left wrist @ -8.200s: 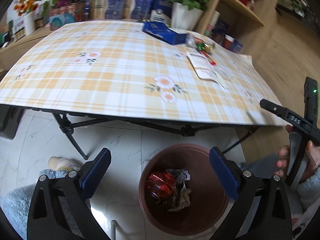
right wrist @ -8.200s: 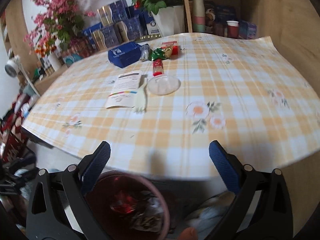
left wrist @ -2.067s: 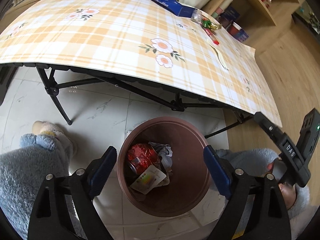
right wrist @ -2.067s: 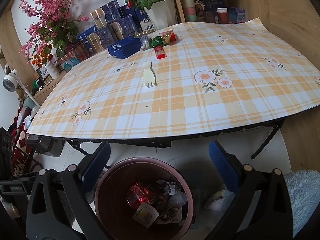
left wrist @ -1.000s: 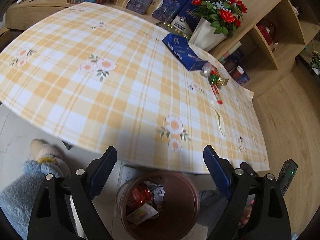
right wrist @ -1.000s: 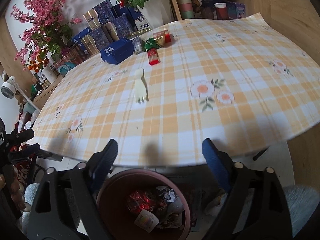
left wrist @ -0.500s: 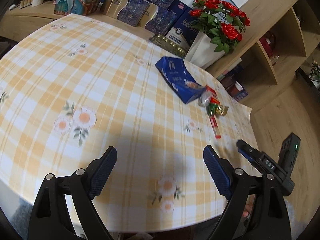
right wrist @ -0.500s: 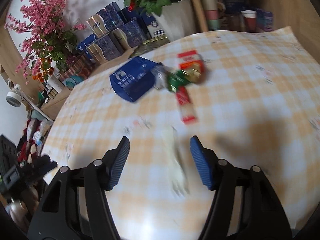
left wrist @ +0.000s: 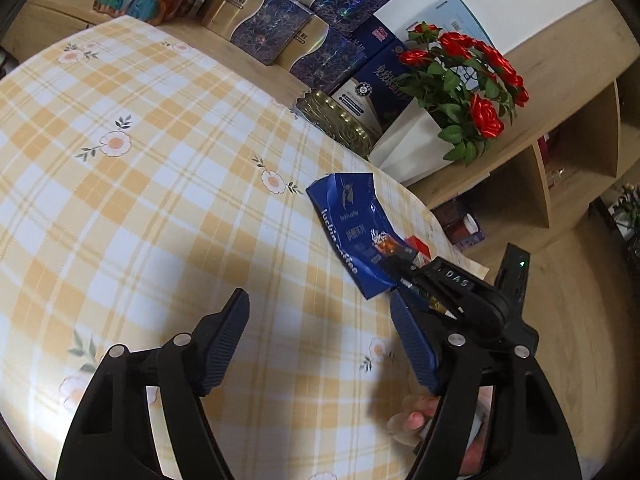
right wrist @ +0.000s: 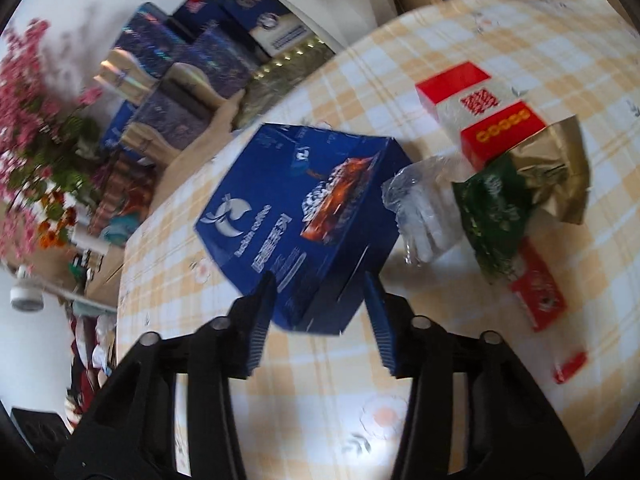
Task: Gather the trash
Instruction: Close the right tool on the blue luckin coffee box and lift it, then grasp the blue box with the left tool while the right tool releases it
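Both grippers now over table, bin gone from view since a second ago; fork no longer seen. Right gripper [right wrist: 320, 312] jaws closing around near corner of blue box [right wrist: 304, 216], pads beside it, contact unclear. Left gripper [left wrist: 320, 344] jaws closing, nothing between, over tablecloth [left wrist: 160, 200]. Box on table beside clear wrapper [right wrist: 424, 216], green-gold wrapper [right wrist: 516, 196]. Means box is next trash pickup.

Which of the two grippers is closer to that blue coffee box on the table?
Right. The right gripper straddles the near corner of the blue coffee box, jaws closing around it. The left gripper hangs back over bare tablecloth, jaws closing on nothing.
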`<state>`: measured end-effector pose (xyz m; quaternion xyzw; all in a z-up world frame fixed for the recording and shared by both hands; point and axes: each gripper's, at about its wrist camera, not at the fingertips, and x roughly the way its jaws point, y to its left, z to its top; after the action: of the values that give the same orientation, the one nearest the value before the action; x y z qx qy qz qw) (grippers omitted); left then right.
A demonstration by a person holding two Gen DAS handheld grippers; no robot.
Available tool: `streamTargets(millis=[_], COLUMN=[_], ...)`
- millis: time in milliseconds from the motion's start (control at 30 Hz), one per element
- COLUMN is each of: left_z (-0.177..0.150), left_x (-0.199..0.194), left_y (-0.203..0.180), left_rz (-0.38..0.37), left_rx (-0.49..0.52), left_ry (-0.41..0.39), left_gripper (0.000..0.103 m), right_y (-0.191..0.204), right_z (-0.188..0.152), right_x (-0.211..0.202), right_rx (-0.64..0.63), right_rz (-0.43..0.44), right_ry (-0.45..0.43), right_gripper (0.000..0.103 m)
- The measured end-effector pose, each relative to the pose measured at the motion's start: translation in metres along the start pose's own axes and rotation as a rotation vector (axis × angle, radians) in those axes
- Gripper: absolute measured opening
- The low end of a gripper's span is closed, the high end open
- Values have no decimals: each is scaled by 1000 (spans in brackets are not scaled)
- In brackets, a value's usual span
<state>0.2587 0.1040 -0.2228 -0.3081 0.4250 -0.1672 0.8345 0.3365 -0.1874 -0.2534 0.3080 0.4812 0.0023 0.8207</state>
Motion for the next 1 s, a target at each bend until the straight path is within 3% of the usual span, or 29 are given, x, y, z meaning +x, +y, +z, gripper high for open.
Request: streamTargets(millis=[100,267,633,1000], left_z=[6,10,0,8], left_x=[15,38,84,111], left_y=[3,2,-5,-15], left_rz=[-21,-67,-92,-156], left_rx=[-32,-73,-135,-162], left_ry=[13,30,84,51], left_gripper=[68,66,66,66], right_y=[-4,-21,-62,-79], right_z=[2,-2,-22,-29], right_x=[2,-6,-18,-24], right_rx=[45,166,392,417], right_rz=[13,141,322,388], right_ry=[-3,13,47,68], right_gripper=[39,17,16,16])
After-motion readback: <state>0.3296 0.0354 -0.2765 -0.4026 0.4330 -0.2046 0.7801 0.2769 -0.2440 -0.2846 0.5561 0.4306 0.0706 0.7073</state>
